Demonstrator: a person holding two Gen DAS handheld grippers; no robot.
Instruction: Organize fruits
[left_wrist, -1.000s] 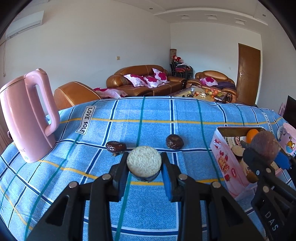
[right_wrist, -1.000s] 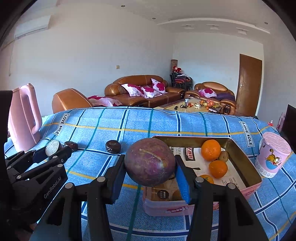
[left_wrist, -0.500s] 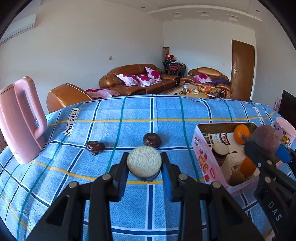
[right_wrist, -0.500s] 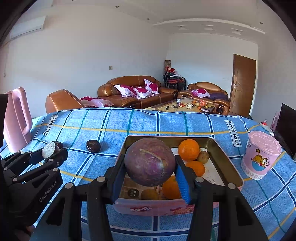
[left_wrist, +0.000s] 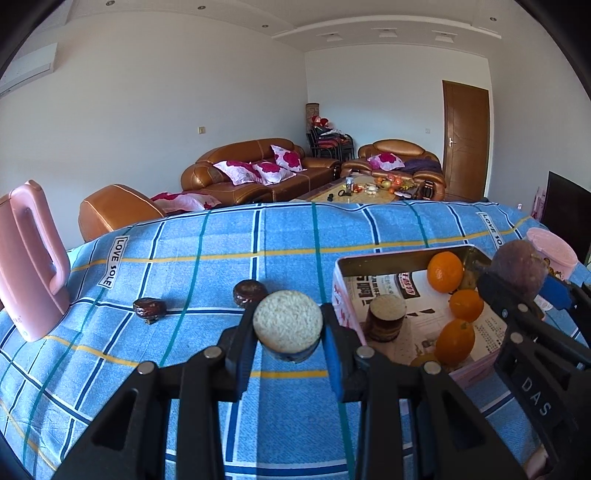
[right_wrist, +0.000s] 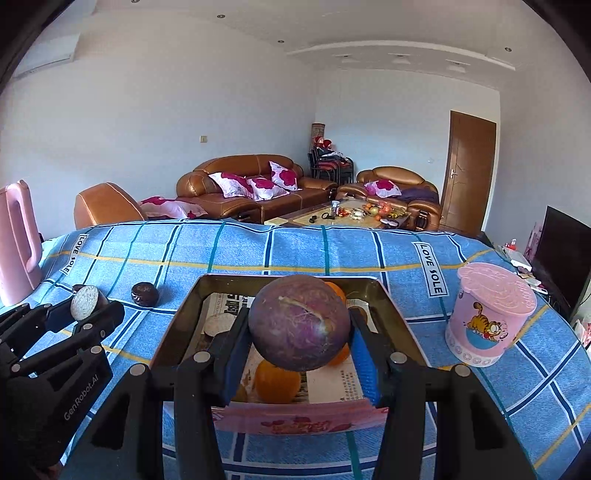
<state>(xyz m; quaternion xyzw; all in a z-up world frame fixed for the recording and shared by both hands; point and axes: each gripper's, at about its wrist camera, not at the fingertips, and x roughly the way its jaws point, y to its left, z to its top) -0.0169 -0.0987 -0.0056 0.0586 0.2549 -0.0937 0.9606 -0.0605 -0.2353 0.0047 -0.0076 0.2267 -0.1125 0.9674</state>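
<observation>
Your left gripper (left_wrist: 287, 328) clamps one cut fruit (left_wrist: 287, 322); right gripper (right_wrist: 299, 334) clamps one purple fruit (right_wrist: 299, 328). Two dark fruits (left_wrist: 249, 292) on the cloth (left_wrist: 207, 266), three oranges (left_wrist: 444, 271) in the box (left_wrist: 341, 295). Only the right view shows the whole pink tub (right_wrist: 489, 314).

Both grippers now sit further right over the tabletop (left_wrist: 207, 258) than a second ago. The right gripper (right_wrist: 299, 345), with the purple fruit (right_wrist: 299, 323), hangs over the near half of the pink tin (right_wrist: 184, 325) instead of left of its near corner. The left gripper (left_wrist: 288, 332) carries the rice-topped cake (left_wrist: 288, 321) just beside the tin's left wall, and the pink kettle (left_wrist: 31, 258) lies further left.
</observation>
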